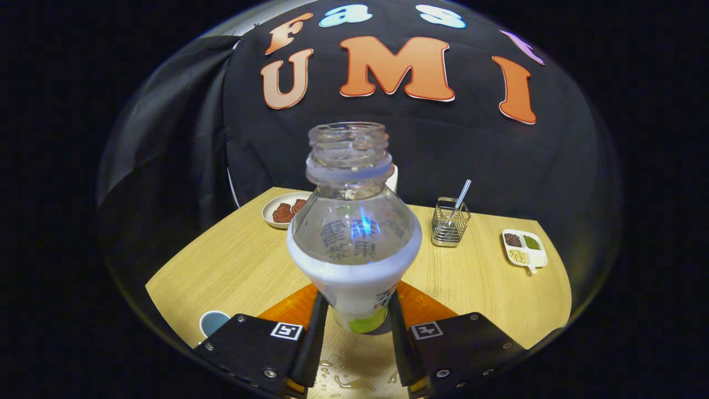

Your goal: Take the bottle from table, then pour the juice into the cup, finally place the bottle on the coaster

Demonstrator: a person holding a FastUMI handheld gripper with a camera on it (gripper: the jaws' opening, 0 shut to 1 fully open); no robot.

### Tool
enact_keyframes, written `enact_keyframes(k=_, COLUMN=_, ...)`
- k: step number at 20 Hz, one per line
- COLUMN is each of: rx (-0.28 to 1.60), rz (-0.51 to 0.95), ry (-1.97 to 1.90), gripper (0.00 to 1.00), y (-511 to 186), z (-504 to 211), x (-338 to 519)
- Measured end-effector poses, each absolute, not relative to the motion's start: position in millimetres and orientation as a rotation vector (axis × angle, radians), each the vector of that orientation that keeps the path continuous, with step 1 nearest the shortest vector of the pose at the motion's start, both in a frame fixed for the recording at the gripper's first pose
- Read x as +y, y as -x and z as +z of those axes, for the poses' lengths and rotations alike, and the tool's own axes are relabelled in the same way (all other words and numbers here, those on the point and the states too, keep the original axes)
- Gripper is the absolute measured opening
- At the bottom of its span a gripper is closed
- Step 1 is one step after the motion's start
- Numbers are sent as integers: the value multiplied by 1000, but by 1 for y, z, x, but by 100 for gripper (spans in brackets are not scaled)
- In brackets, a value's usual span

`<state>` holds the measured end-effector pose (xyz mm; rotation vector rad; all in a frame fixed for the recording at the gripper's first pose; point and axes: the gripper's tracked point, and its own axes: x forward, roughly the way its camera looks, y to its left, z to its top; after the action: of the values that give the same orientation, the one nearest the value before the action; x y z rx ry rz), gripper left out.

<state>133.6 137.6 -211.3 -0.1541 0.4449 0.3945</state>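
Observation:
An uncapped clear plastic bottle [353, 233] with a white label stands upright between my two black fingers [310, 332], held above the wooden table [232, 266]. My gripper [354, 330] is shut on the bottle's lower body. An orange coaster [293, 307] lies on the table right behind and under the bottle, showing on both sides of it. A light blue cup [213, 321] sits at the table's near edge, just left of my left finger. Drops of liquid [343, 379] lie on the table between the fingers.
A white plate with red pieces [282, 209] stands at the far left of the table. A wire holder with a striped straw [450, 221] stands far right of the bottle. A divided white dish of seeds [523, 248] lies further right.

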Motion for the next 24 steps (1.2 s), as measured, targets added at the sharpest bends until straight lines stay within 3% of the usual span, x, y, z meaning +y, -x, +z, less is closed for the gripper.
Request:
enact_keyframes(k=10, rx=531, rz=328, ry=148, gripper=56, y=-183, z=-278, x=122)
enact_keyframes(k=17, rx=534, rz=322, ry=177, gripper=58, y=-188, z=-287, x=123)
enact_keyframes(k=22, rx=539, rz=302, ry=208, gripper=67, y=-182, z=-285, x=119)
enact_keyframes(k=24, rx=538, rz=302, ry=203, gripper=75, y=-178, z=-280, x=120)
